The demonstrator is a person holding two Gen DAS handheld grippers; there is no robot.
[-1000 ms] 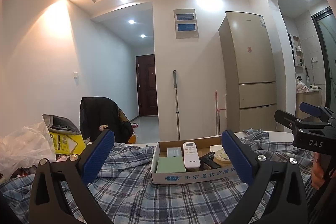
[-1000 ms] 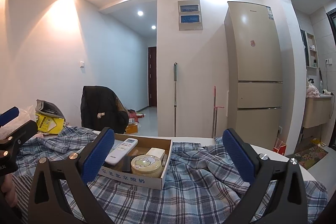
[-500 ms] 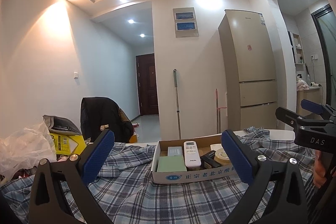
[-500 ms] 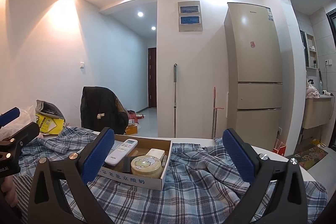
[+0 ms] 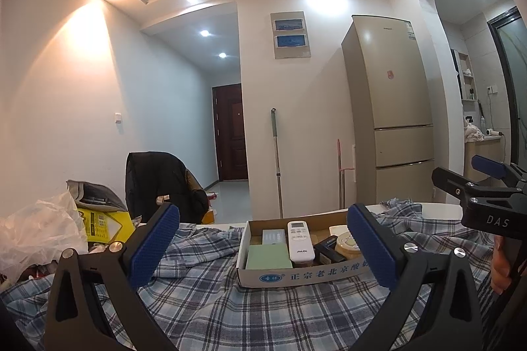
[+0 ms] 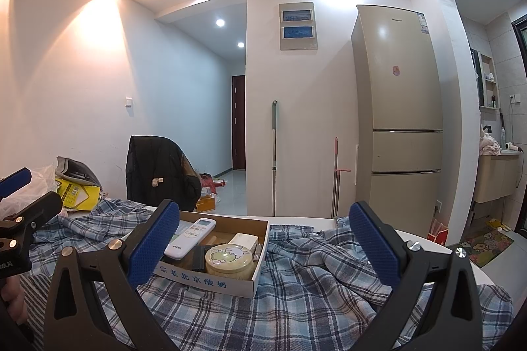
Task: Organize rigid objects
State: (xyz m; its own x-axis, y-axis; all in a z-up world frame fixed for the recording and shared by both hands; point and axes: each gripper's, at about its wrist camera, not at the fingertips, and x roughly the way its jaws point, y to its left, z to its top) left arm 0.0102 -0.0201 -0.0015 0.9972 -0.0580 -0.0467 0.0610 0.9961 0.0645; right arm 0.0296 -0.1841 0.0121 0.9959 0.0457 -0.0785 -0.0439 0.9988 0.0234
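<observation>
A shallow cardboard box (image 5: 296,277) (image 6: 214,280) sits on the plaid cloth. It holds a white remote (image 5: 299,240) (image 6: 191,238), a green pad (image 5: 268,256), a grey card (image 5: 273,235), a black item (image 5: 329,247), a round yellow tin (image 6: 230,258) (image 5: 346,240) and a white block (image 6: 243,240). My left gripper (image 5: 263,247) is open and empty, hovering in front of the box. My right gripper (image 6: 263,247) is open and empty, right of and in front of the box. Each gripper shows at the edge of the other's view.
A blue plaid cloth (image 5: 214,301) (image 6: 313,295) covers the white table. A plastic bag (image 5: 36,229) and yellow carton (image 5: 102,224) lie at the left. A chair with a black jacket (image 5: 161,179) stands behind. A fridge (image 6: 398,120) and mop (image 6: 274,160) stand by the wall.
Both views have shifted very slightly; the grippers stay open and the box and its contents have not moved.
</observation>
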